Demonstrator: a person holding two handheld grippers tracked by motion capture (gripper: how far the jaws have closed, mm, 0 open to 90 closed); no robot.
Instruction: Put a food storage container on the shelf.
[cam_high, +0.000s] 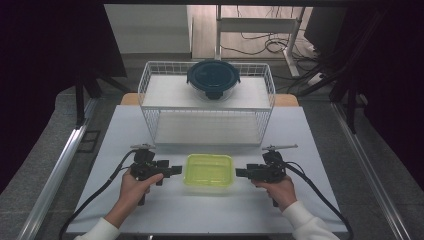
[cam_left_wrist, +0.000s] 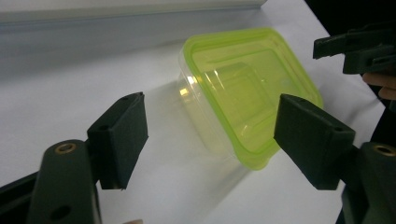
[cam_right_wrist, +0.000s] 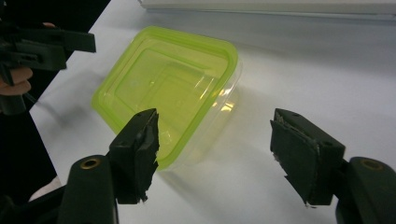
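1. Lying at the lower centre of the high view, the box (cam_high: 208, 170) is flanked by both grippers.
2. The left gripper (cam_high: 175, 170) is held open, empty.
3. The right gripper (cam_high: 240, 173) is held open, empty.

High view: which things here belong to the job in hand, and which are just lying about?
In the job:
- green-lidded container, on the table between both tongs
- left tongs, open, beside it
- right tongs, open, beside it

Lying about:
- wire basket
- round dark-lidded bowl on the basket's upper shelf
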